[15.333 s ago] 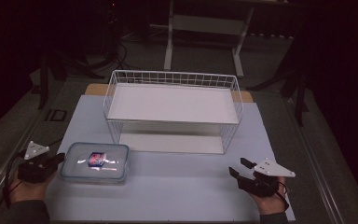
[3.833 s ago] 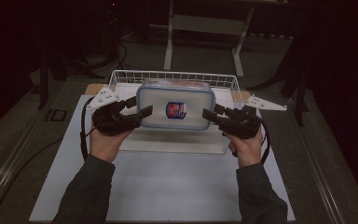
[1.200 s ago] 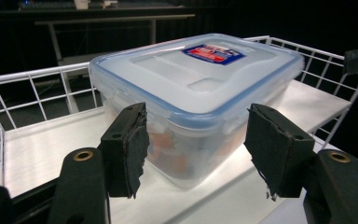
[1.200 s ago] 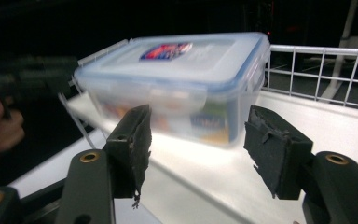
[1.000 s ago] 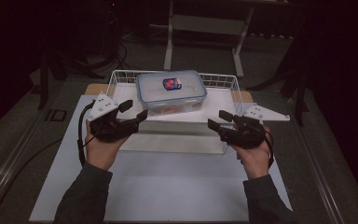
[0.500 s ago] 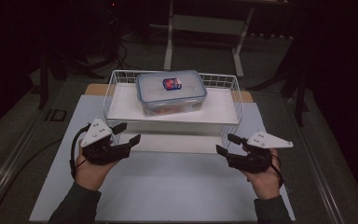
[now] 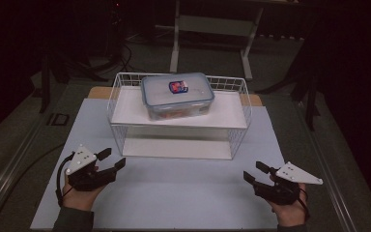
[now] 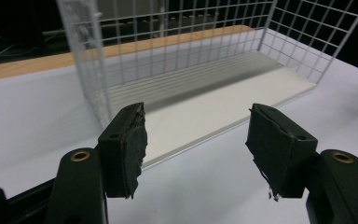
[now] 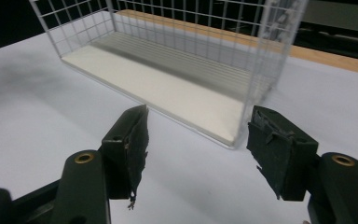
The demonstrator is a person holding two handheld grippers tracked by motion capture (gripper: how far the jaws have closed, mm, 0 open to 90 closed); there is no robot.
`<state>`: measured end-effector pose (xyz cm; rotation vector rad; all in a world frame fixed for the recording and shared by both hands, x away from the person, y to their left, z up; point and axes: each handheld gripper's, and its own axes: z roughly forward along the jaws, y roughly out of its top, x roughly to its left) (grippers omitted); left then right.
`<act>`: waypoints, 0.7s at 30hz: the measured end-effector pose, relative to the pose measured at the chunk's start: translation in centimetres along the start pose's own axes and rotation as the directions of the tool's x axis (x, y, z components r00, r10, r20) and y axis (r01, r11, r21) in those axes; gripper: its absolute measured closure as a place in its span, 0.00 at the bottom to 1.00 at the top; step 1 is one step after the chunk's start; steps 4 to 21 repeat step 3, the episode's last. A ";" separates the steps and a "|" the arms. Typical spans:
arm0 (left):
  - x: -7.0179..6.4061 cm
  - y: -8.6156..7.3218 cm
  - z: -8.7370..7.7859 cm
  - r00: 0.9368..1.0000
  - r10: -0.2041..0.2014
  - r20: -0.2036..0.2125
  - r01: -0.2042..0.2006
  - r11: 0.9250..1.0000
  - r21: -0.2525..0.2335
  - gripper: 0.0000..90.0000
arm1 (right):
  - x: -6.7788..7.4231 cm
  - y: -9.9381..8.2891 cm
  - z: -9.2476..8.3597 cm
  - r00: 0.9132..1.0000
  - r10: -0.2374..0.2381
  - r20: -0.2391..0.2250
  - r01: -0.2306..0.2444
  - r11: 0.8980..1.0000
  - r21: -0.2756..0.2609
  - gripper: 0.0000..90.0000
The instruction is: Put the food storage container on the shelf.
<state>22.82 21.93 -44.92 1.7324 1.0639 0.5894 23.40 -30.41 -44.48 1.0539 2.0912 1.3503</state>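
High view: we see a white wire rack (image 7: 125, 126) standing on a white mat (image 7: 174, 188) that covers the table. A clear lidded box (image 7: 177, 95) sits on the rack's top shelf, left of centre, with a red and blue label (image 7: 178, 87) on its lid. Something orange-red shows through the box wall; we cannot tell what. The left gripper (image 7: 110, 160) is held low over the mat near the rack's front left corner, jaws apart, nothing between them. The right gripper (image 7: 256, 172) sits near the front right corner, also spread and empty. Both are well apart from the box. A hand (image 7: 79, 195) grips the left one from below.

Left gripper view: we see the two black jaws wide apart, worn pads (image 8: 133, 149) facing each other, only mat between them. Beyond them the rack's lower shelf (image 8: 205, 100) and its wire side.

Right gripper view: jaws likewise apart, pads (image 9: 137, 147) frayed, gap empty. The rack's lower shelf corner lies just beyond them. A wooden edge (image 9: 331, 58) runs behind the rack.
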 end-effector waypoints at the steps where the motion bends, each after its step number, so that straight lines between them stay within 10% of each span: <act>1: 0.1 -0.1 -0.1 1.000 -0.002 -0.006 0.002 1.000 -0.005 0.42 | -0.1 -0.2 -0.1 1.000 0.007 0.003 -0.007 1.000 -0.004 0.41; 21: 0.2 -0.2 -0.3 1.000 -0.002 -0.019 0.002 1.000 -0.020 0.42 | -0.4 -0.4 -0.3 1.000 0.010 0.014 -0.009 1.000 -0.019 0.41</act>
